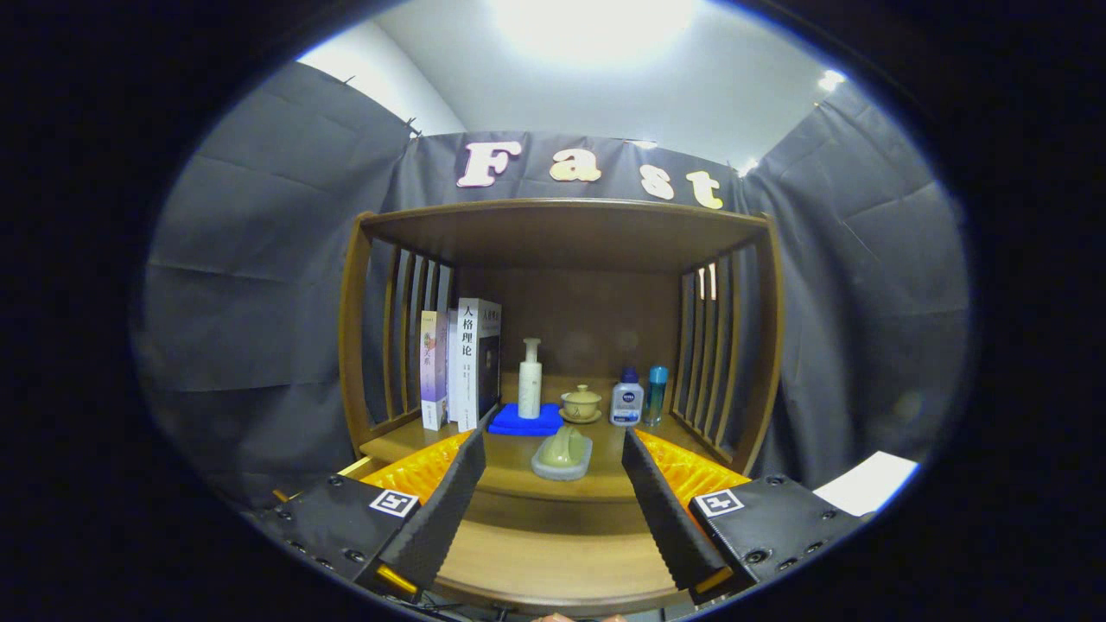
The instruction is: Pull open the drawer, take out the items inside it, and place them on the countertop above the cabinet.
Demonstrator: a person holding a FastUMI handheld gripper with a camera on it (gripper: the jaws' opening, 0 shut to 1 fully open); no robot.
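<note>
Right now the gripper (553, 510) is spread wide, with nothing between its two fingers. It holds nothing at all.

Just ahead of the fingers is a wooden cabinet (782, 345) with slatted sides and a roof on top. Its countertop (510, 462) has many things on it. Close to the fingers, near the front edge, sits a soap dish (562, 455) with a pale lump of soap in it. Behind that lies a folded blue cloth (524, 422), and a white pump bottle (530, 378) stands on it. Beside the cloth is a small lidded cup (581, 403) on a saucer. Then come a white lotion bottle (626, 399) with a blue cap and a thin teal bottle (657, 394), standing just next to each other. Some books (462, 363) stand upright by the left slats.

The drawer should be lower down, under the countertop. I think the flat wooden board (553, 566) between the fingers may be the drawer front or its top edge, but I cannot tell for sure. I also cannot tell if it is pulled open or what is inside.

So it is hard to say how much is done. Maybe the soap dish came from the drawer, but that is only a guess. If the drawer is shut, then the whole job is left: pull it open, lift things out, and set them up on the countertop.
</note>
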